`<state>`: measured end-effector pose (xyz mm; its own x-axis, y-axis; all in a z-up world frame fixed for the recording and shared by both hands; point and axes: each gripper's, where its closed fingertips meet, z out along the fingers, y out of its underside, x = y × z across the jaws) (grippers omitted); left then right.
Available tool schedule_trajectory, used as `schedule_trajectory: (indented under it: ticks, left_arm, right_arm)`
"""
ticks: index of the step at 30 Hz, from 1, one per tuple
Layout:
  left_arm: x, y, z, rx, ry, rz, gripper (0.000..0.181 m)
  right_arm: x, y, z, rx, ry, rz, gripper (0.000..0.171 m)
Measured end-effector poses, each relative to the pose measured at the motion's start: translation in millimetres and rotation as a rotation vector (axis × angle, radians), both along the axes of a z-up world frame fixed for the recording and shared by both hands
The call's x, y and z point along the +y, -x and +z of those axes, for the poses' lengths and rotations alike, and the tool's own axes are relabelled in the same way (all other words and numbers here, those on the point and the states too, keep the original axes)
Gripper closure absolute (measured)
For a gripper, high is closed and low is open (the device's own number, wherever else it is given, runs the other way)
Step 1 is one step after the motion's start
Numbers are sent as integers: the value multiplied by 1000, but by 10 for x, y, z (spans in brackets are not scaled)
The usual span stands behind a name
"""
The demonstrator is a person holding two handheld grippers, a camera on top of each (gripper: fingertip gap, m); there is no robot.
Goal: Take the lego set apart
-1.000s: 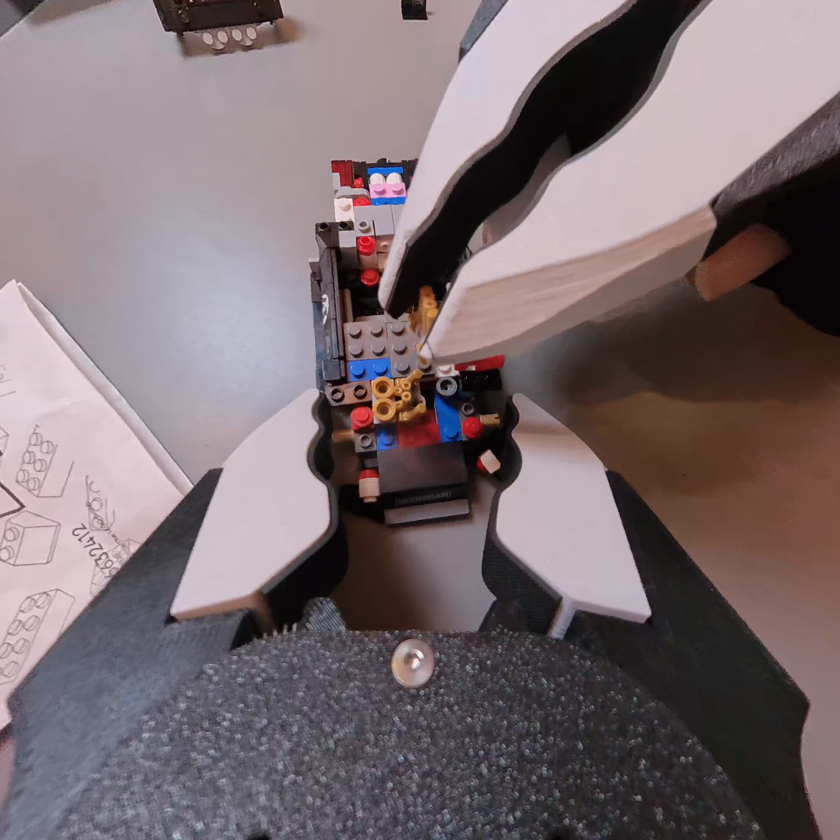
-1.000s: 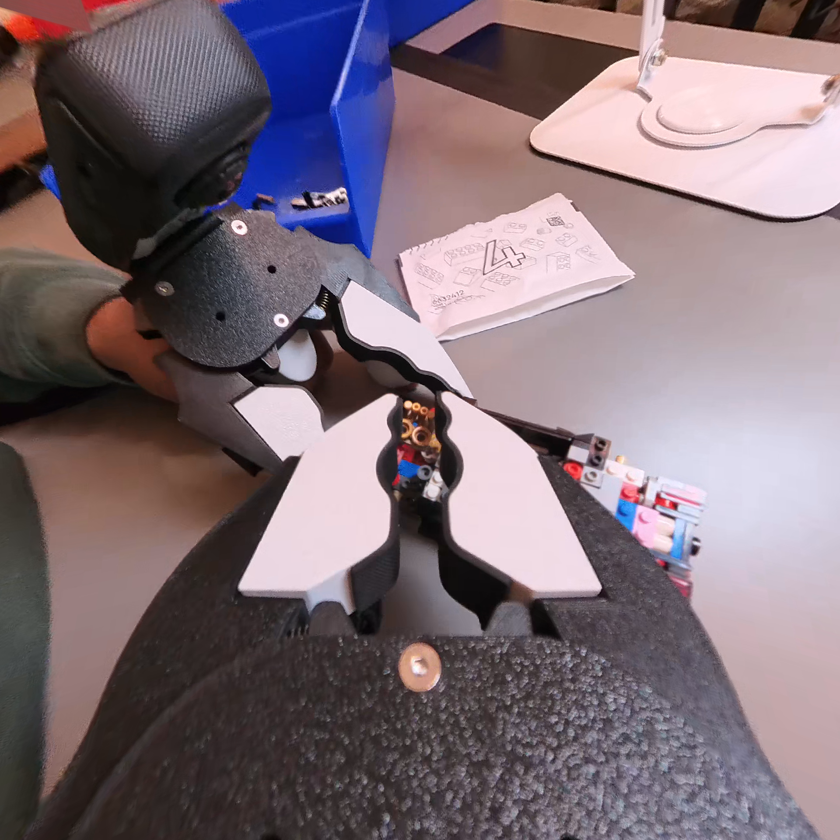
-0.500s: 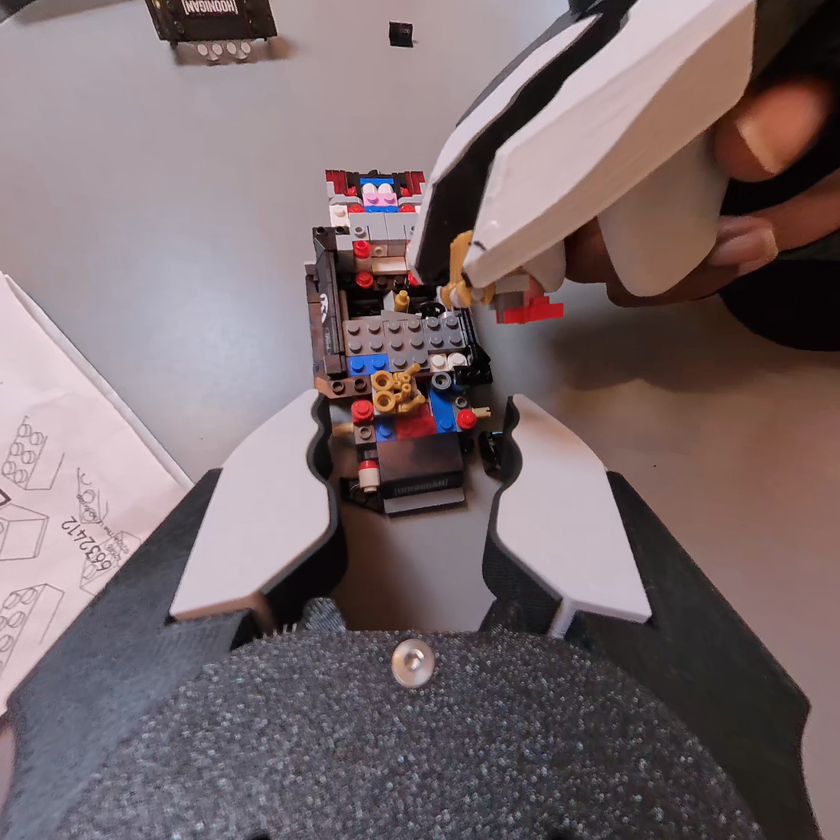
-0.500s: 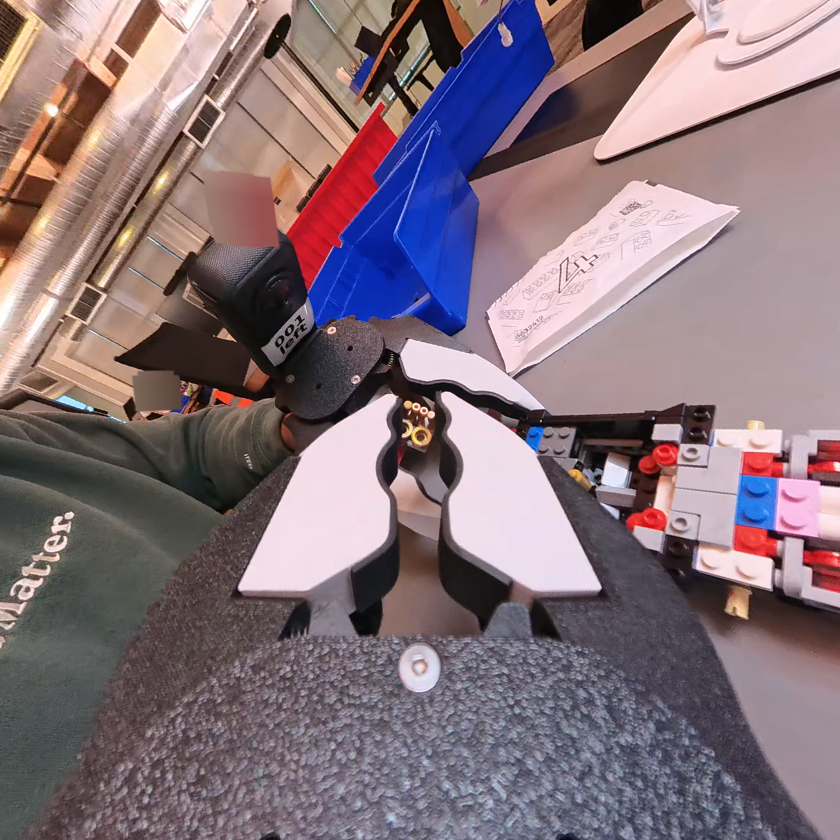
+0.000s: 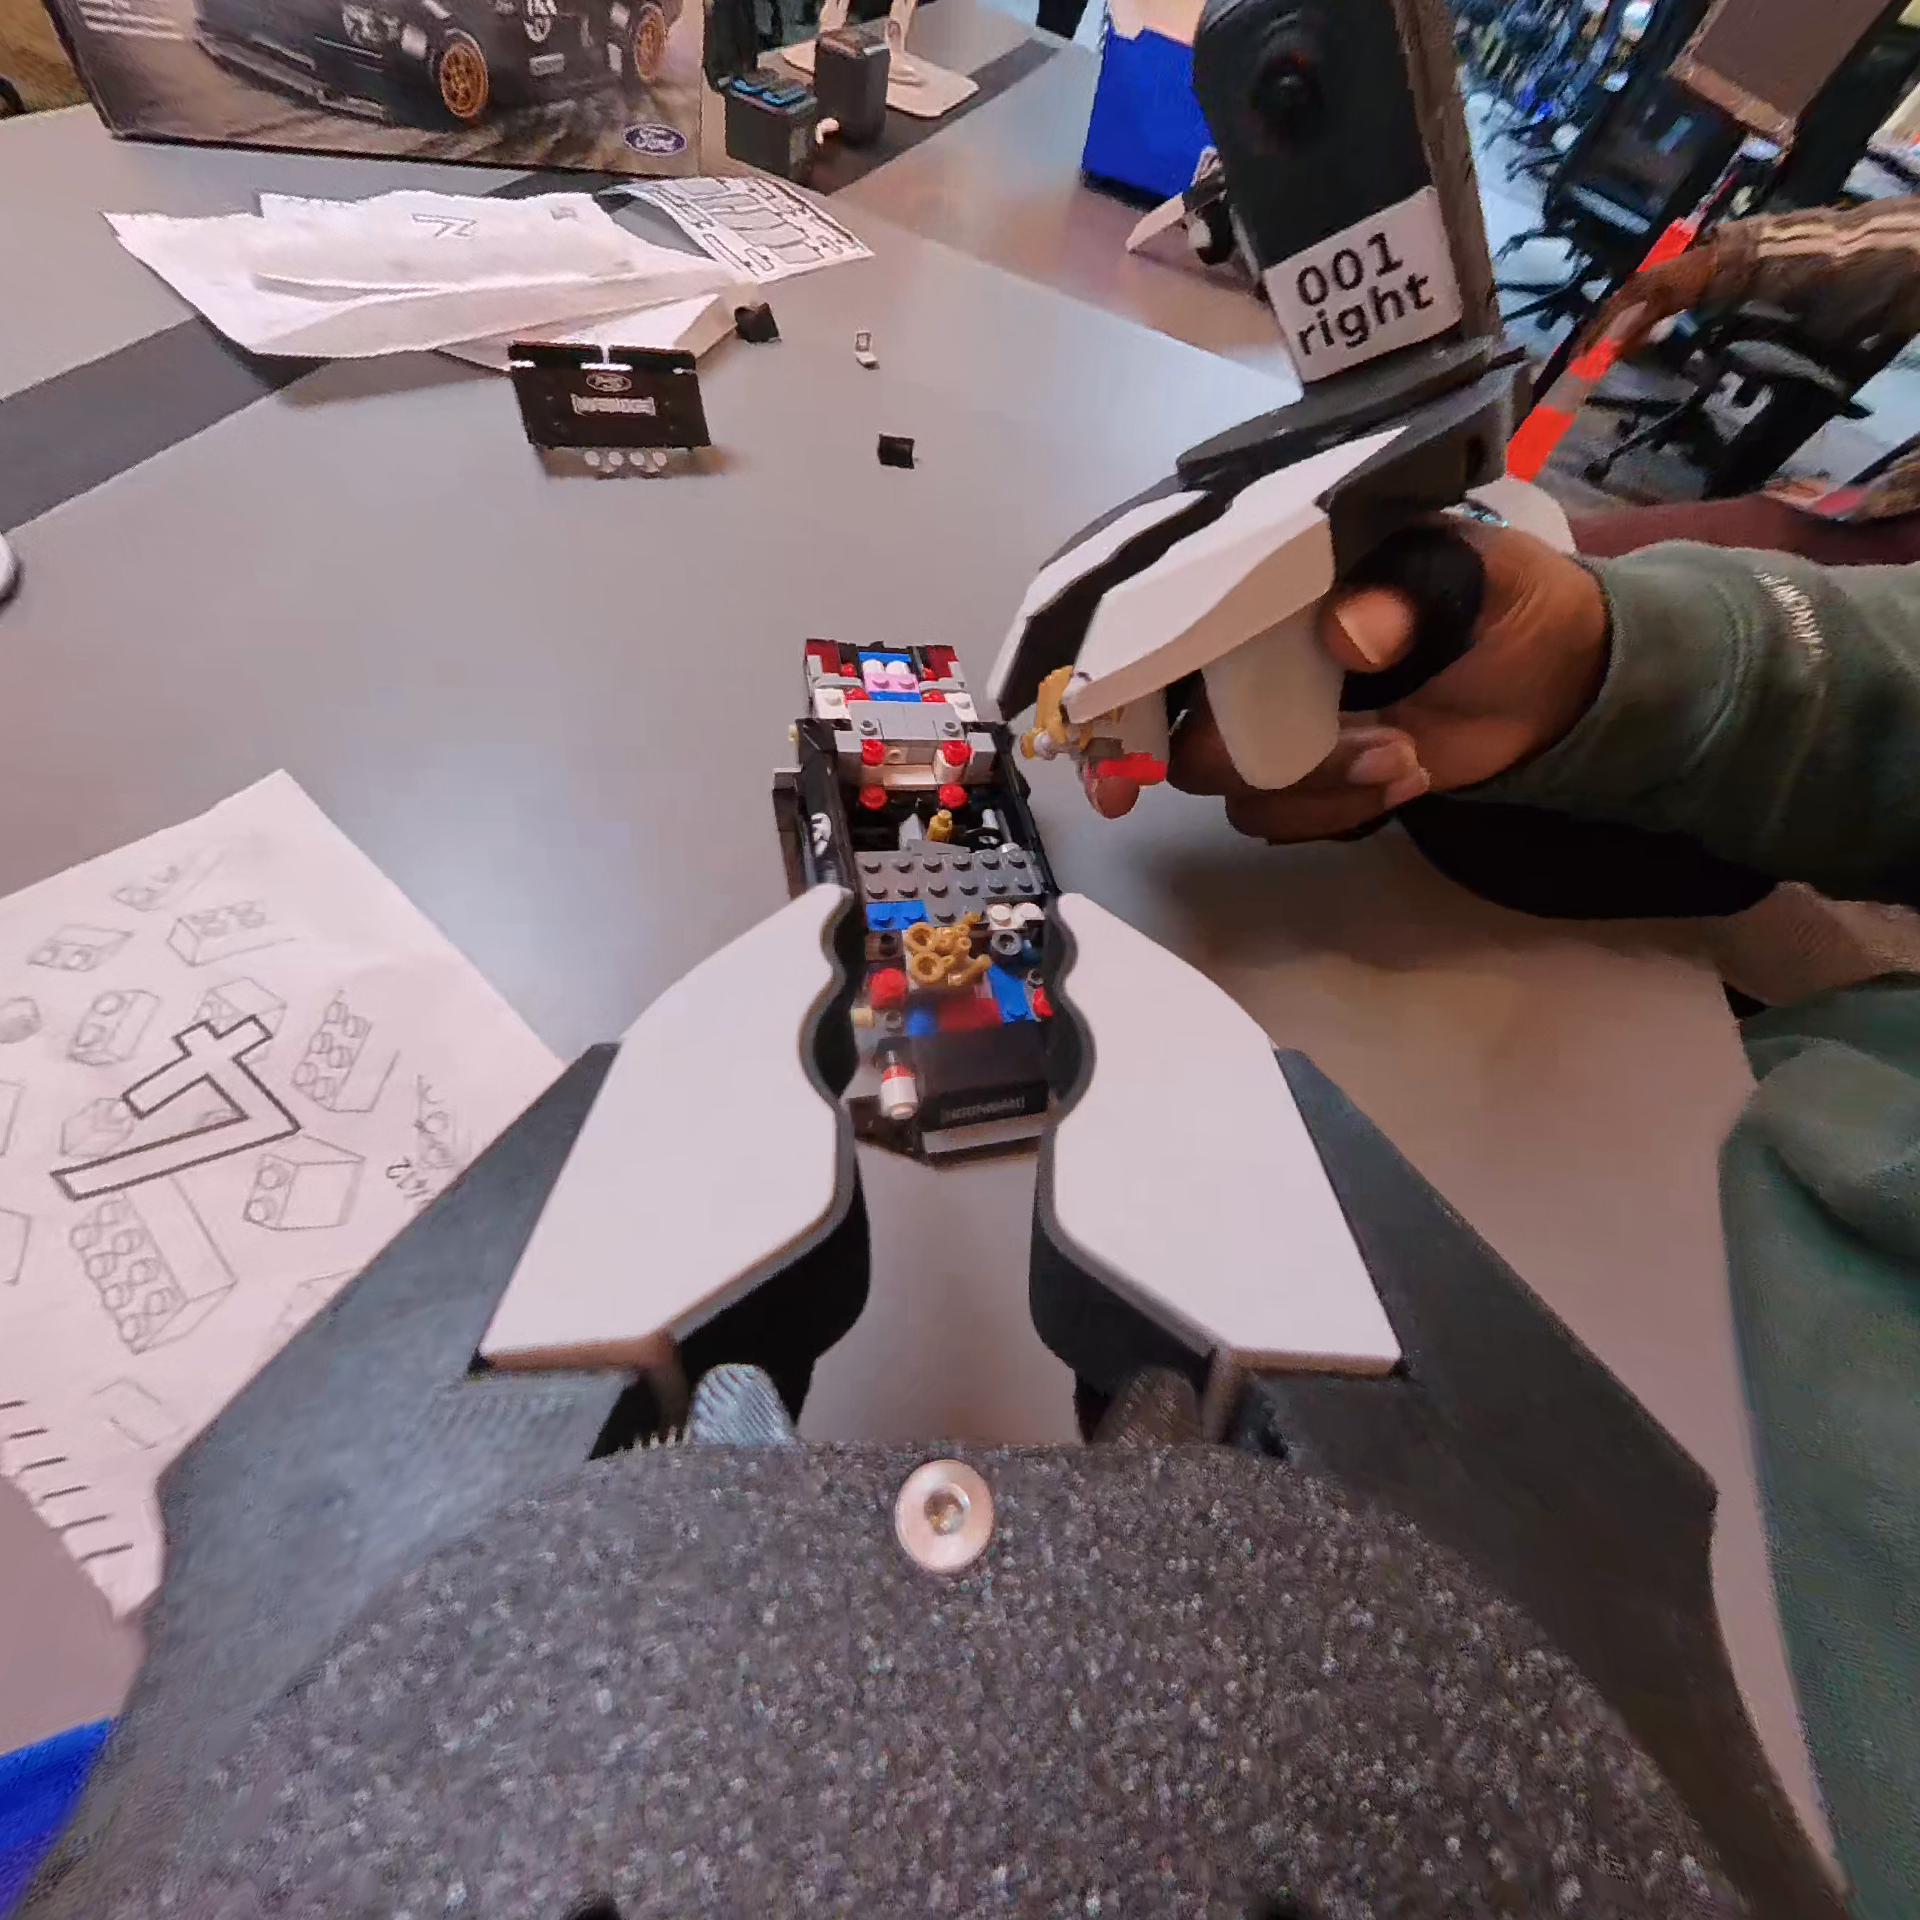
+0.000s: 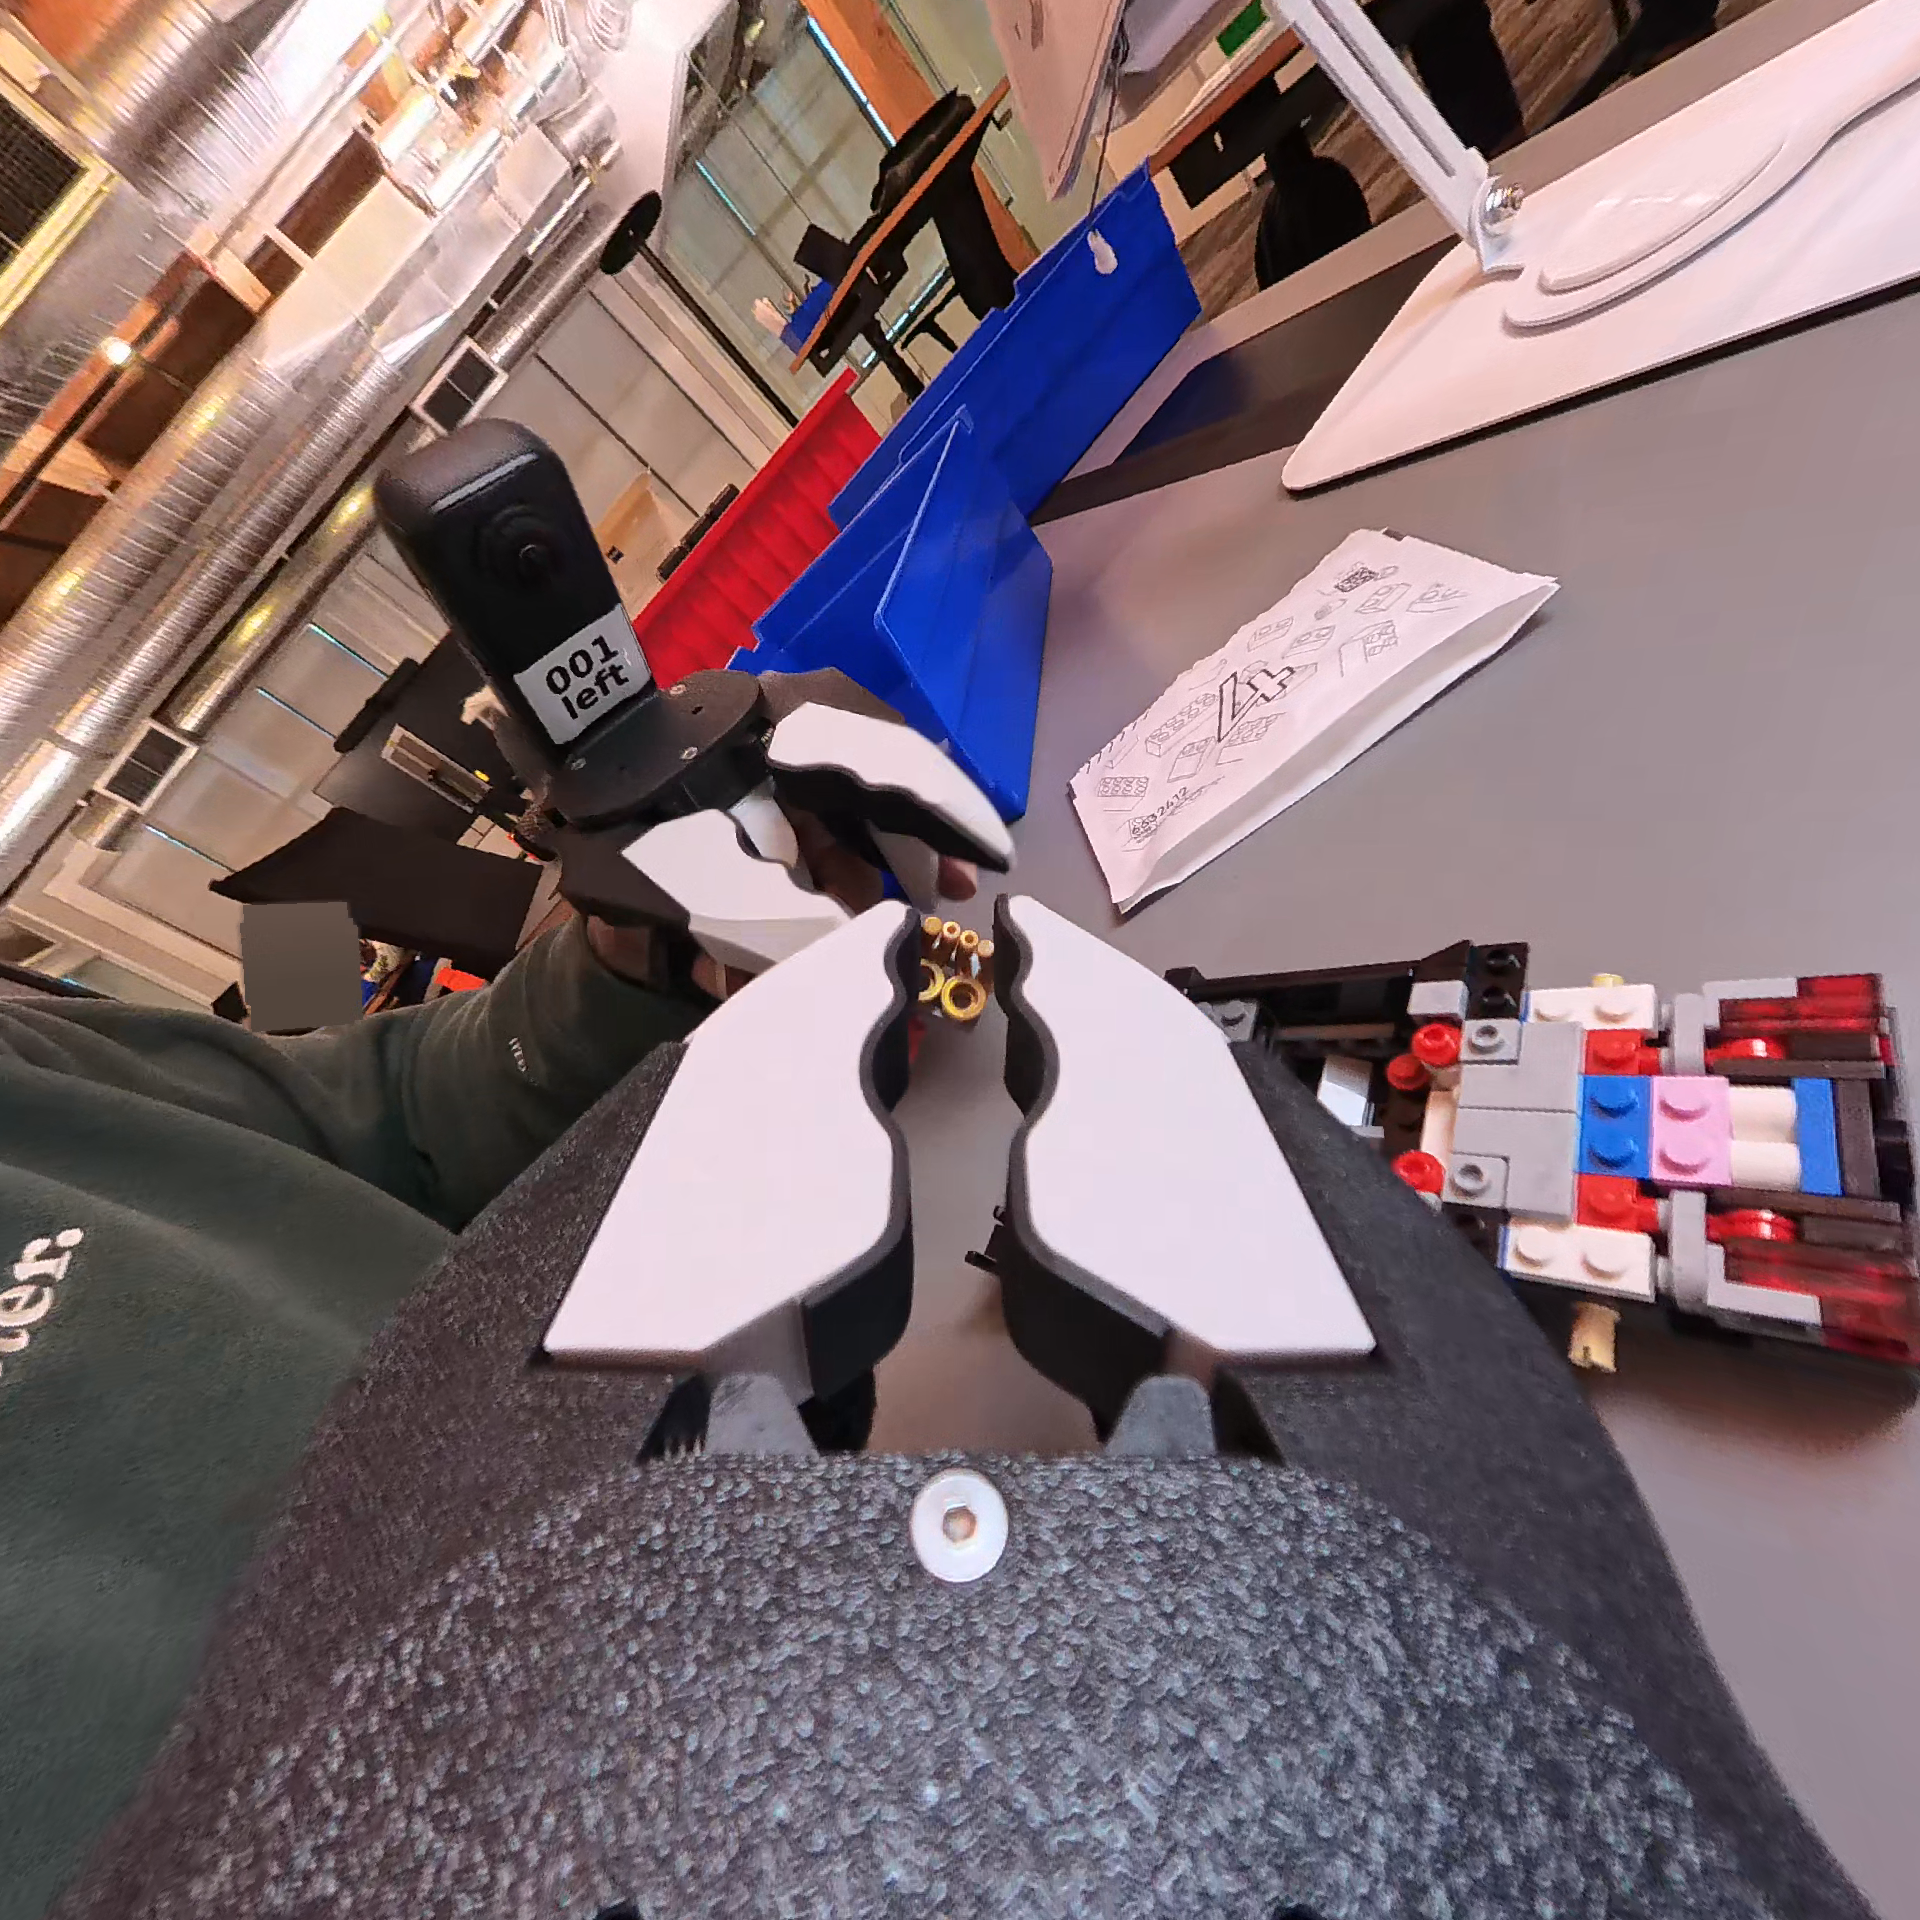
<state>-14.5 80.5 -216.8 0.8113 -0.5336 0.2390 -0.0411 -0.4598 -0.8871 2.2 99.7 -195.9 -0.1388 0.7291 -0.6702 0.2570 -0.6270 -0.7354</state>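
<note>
The partly stripped lego car [image 5: 914, 883] lies on the grey table, its multicoloured studs exposed. My left gripper [image 5: 945, 997] straddles its near end, one finger pressed on each side, holding it down. My right gripper [image 5: 1049, 707] hovers just right of the car's far end, above the table. It is shut on a small gold lego piece [image 5: 1055, 707] with a red bit beneath it. In the right wrist view this gold piece [image 6: 951, 971] sits between my right gripper's [image 6: 951, 925] tips. The car [image 6: 1621, 1132] lies to the right there.
A white printed paper bag [image 5: 187, 1091] lies left of the car. A detached black lego panel [image 5: 613, 400] and small black pieces [image 5: 896, 450] lie farther back, with papers [image 5: 416, 270] and the set's box [image 5: 395, 73]. Blue bins [image 6: 956, 582] and a white stand base [image 6: 1610, 291] sit beyond. Left and right tips are no more than a few centimetres apart. Both grippers' tips are roughly 25 cm from the detached black lego panel [image 5: 613, 400].
My right gripper has pulled the gold piece off the middle of the car and lifted it up and to the right. My left gripper has stayed clamped on the car.
</note>
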Motion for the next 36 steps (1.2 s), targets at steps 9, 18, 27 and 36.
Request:
schedule_trajectory:
  ticks: [9,18,27,36]
  left_arm:
    - [-97,-384,47,-90,-18,-80,158]
    - [35,-439,159,-130,-59,-1,168]
    - [53,-434,224,-406,44,-5,167]
    - [25,-368,127,-236,51,-20,169]
  right_arm:
    - [-21,9,44,50,32,-21,158]
    - [-48,21,101,92,80,-39,158]
    - [-51,30,143,104,-153,-117,158]
    - [-80,49,131,100,-92,-98,159]
